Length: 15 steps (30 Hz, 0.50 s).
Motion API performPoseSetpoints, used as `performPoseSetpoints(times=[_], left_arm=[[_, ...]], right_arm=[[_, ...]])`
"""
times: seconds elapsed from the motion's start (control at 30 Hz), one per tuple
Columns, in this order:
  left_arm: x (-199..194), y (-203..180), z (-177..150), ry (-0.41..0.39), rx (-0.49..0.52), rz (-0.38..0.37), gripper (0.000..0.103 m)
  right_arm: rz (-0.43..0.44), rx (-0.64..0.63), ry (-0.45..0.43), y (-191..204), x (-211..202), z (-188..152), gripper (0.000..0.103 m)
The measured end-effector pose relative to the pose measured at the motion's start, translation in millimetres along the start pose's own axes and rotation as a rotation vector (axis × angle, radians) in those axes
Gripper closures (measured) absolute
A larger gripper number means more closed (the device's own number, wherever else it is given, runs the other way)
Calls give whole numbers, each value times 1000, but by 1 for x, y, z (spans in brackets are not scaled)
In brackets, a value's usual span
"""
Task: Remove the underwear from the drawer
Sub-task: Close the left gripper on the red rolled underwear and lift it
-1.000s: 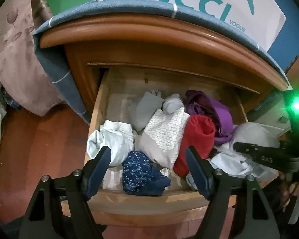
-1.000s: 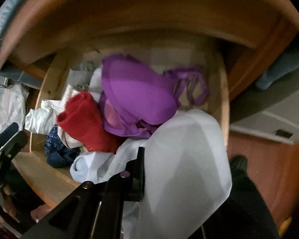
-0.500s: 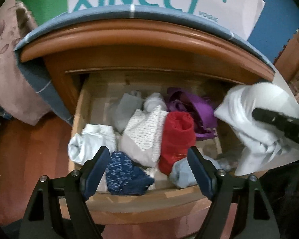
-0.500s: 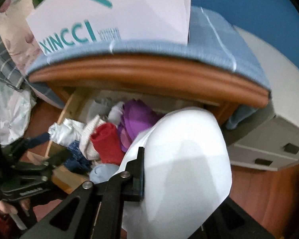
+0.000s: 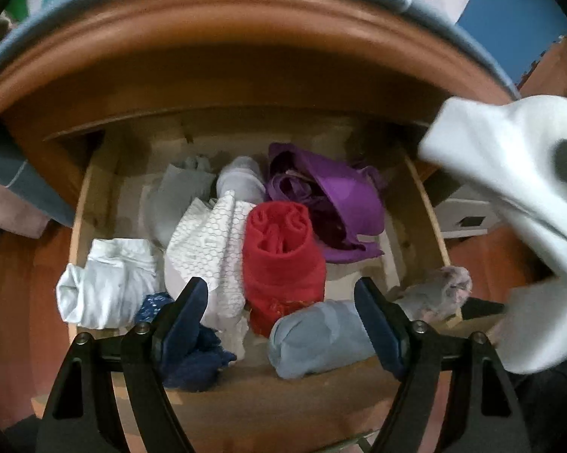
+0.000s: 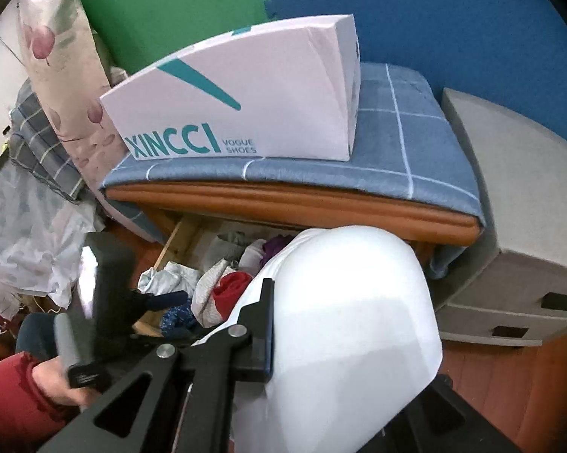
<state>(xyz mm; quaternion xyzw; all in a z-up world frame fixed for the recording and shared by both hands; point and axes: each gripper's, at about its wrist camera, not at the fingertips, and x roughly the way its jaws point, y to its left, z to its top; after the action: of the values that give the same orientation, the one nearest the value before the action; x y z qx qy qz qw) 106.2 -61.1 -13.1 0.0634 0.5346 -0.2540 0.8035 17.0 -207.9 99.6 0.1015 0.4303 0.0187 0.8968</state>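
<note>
Now our right gripper (image 6: pixel 283 332) clamps the white underwear (image 6: pixel 343 324), held outside and right of the drawer (image 5: pixel 430 222); our left gripper (image 5: pixel 281 309) hangs spread wide over the red roll (image 5: pixel 283 249).

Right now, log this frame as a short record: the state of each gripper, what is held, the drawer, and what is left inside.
left gripper: open, empty, over the drawer's front
right gripper: shut on white garment, lifted out of the drawer
drawer: pulled open
left inside: red roll, purple bra, patterned white piece, navy piece, pale blue roll, white bundle
on top of cabinet: shoe box on blue cloth
</note>
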Motion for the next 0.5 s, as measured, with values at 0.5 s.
performPoseSetpoints(times=[0.5], left_arm=[[53, 4, 30, 156, -122, 41, 59]], right_arm=[[39, 27, 18, -19, 6, -12, 97]])
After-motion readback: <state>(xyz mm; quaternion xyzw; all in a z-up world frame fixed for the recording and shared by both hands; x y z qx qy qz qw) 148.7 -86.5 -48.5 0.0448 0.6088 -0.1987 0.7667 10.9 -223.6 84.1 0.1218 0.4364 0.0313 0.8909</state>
